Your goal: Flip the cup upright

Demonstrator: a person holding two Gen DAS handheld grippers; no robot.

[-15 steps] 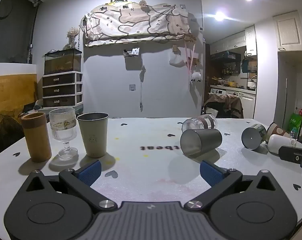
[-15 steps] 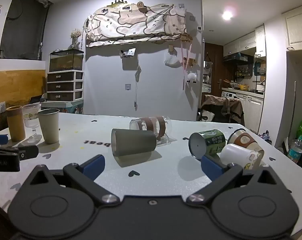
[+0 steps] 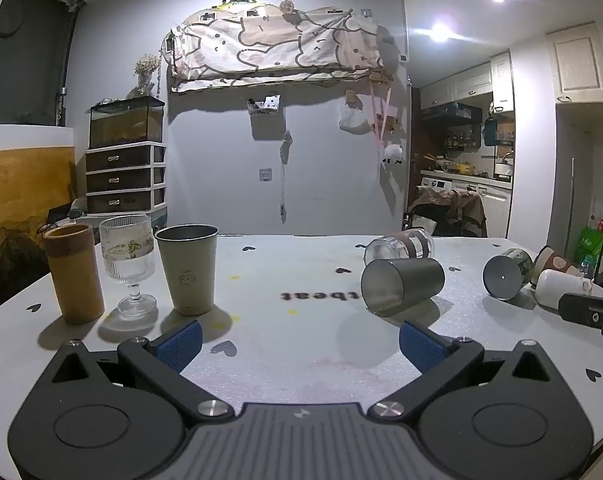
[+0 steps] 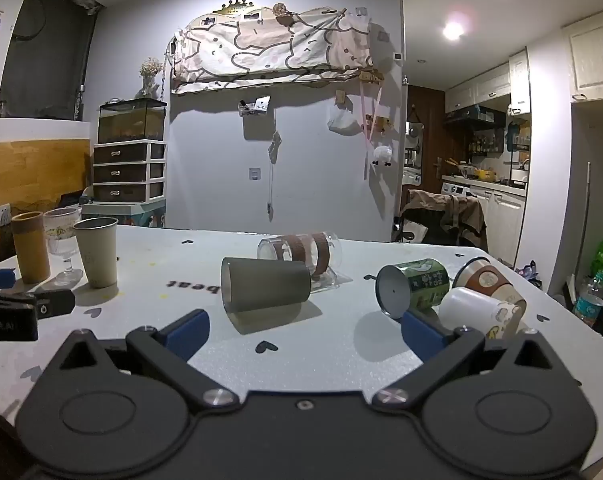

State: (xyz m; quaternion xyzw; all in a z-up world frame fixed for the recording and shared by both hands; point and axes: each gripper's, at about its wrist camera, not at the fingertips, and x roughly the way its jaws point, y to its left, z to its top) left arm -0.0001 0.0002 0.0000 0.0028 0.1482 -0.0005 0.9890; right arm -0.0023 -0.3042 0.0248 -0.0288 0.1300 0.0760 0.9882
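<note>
A grey metal cup (image 3: 401,286) lies on its side on the white table, mouth toward me; it also shows in the right wrist view (image 4: 263,290). Behind it lies a clear glass with brown bands (image 4: 301,254). To the right lie a green printed cup (image 4: 413,286), a brown-sleeved paper cup (image 4: 487,280) and a white cup (image 4: 477,312). My left gripper (image 3: 299,342) is open and empty, just short of the grey cup. My right gripper (image 4: 303,334) is open and empty, with the grey cup ahead to the left.
Three cups stand upright at the left: a brown cylinder (image 3: 75,274), a ribbed stemmed glass (image 3: 129,266) and a beige metal cup (image 3: 187,270). The table (image 3: 301,280) has heart marks. The other gripper shows at the left edge (image 4: 17,312). A kitchen lies beyond at right.
</note>
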